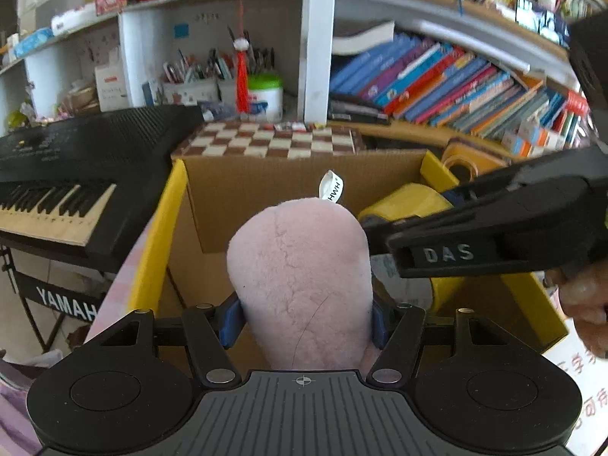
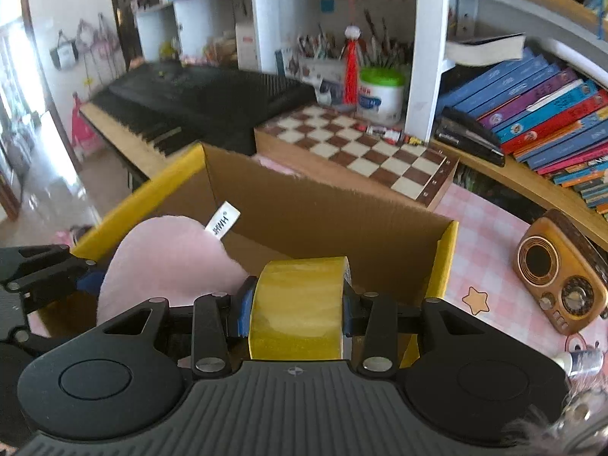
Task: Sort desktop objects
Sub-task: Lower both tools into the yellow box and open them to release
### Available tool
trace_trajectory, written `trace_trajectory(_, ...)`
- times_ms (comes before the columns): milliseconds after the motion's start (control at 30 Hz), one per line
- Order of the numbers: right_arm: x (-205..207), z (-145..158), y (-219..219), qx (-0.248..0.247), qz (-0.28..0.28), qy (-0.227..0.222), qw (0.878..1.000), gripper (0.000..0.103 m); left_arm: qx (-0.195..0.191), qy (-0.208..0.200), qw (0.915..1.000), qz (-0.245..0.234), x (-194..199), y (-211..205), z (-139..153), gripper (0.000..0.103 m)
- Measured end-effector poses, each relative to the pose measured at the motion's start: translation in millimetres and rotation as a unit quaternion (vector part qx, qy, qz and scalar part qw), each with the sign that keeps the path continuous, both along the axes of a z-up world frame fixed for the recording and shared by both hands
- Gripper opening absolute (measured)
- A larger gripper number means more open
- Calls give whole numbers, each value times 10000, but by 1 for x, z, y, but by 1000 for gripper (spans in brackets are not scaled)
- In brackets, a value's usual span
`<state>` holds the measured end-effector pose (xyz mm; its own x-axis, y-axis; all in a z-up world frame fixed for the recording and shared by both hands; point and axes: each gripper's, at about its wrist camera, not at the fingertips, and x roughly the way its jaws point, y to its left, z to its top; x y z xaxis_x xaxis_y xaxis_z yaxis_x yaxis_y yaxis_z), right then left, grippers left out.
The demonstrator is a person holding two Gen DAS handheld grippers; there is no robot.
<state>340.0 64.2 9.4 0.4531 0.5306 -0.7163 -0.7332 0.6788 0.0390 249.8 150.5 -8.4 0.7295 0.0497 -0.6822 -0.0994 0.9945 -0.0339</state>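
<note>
Two grips: fuzzy plush (image 1: 300, 281), glossy tape roll (image 2: 298, 307).

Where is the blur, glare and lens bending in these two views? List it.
Left wrist: shelves bow hard near the rim; the plush is sharp; the right gripper is slightly soft. Right wrist: window light blows out the left edge; the keyboard is smeared; the tape is sharp, the box slightly soft.

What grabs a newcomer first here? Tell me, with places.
The pink plush, clamped in the left gripper, fills the middle, above the open cardboard box. Beside it, the right gripper grips a yellow tape roll over the same box. Behind the box lies a chessboard, with a black keyboard to its left.
</note>
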Motion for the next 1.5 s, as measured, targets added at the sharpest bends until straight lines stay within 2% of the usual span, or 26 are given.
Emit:
trace_trajectory(200,13,-11,10,-312,193,129,9992,39,-167,257,9995,-74,7,4,-11,67)
trace_trajectory(300,17,-10,11,-337,189,85,9992,39,-259,237,9993,-99,6,5,-12,74)
trace_trajectory(333,18,-10,10,-325,157,79,9993,40,-275,189,9994,-111,6,6,-11,79)
trace_trajectory(367,19,-9,10,-285,137,63,9995,43,-283,108,9995,-114,5,5,-9,87)
trace_trajectory(500,20,0,5,-166,0,-154,9997,59,-150,-273,9994,-130,1,1,5,97)
trace_trajectory(600,19,12,-3,73,-65,-221,9997,61,1,-526,9986,-105,-4,-3,18,97)
trace_trajectory(867,-4,43,-25,509,-310,-639,9962,66,-101,-1083,9940,-55,-28,-7,46,97)
trace_trajectory(1033,-28,56,-42,726,-492,-952,9916,66,-165,-1285,9916,0,-45,-7,58,97)
trace_trajectory(1167,-48,66,-66,965,-795,-1172,9852,73,-246,-1451,9891,41,-62,-5,66,98)
trace_trajectory(1500,-96,71,-125,1168,-1732,-1301,9692,73,-440,-1596,9861,122,-106,0,68,100)
